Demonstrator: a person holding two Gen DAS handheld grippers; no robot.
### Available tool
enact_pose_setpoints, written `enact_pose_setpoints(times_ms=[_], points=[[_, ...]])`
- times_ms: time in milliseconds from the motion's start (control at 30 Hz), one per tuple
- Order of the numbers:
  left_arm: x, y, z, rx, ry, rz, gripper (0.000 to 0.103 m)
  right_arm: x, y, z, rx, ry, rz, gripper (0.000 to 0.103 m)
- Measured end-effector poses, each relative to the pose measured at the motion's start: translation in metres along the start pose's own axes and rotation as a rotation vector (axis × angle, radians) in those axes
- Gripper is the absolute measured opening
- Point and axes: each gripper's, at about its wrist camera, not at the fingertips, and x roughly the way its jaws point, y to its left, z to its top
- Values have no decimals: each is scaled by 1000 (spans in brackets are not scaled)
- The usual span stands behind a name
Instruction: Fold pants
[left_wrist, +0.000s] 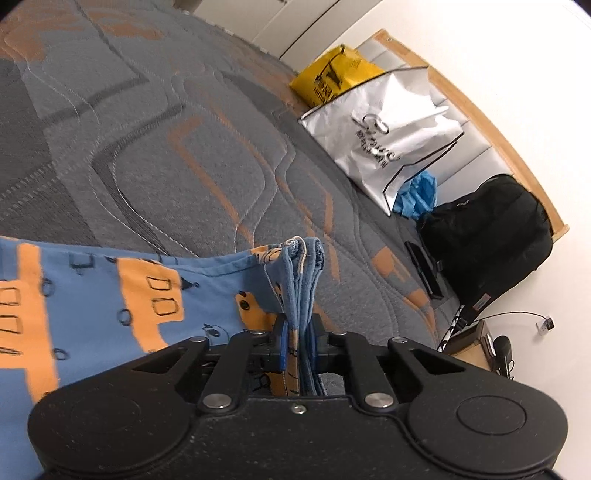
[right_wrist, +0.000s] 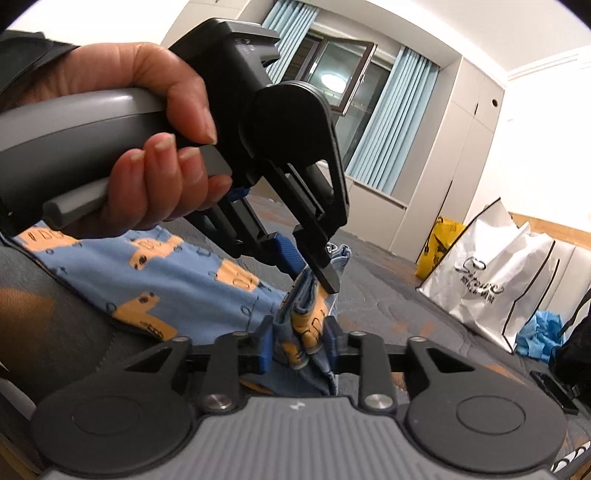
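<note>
Pants (left_wrist: 110, 295), blue with orange print, lie spread on the mattress (left_wrist: 166, 147), one bunched corner lifted. My left gripper (left_wrist: 299, 332) is clamped on that bunch; my right gripper (right_wrist: 299, 347) pinches it just beside. Advice to self: keep both grips firm, separate the hands evenly, carry the edge flat without twisting.
</note>
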Motion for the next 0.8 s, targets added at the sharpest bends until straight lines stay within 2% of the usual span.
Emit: enact_pose_setpoints(times_ms=[300, 500, 800], points=[[-72, 31, -9, 47, -109, 88, 12, -13, 16, 28, 56, -52, 219, 22], [-115, 58, -21, 63, -163, 146, 12, -11, 49, 44, 43, -50, 351, 22], [-129, 114, -36, -52, -152, 189, 13, 1, 87, 49, 26, 16, 448, 22]])
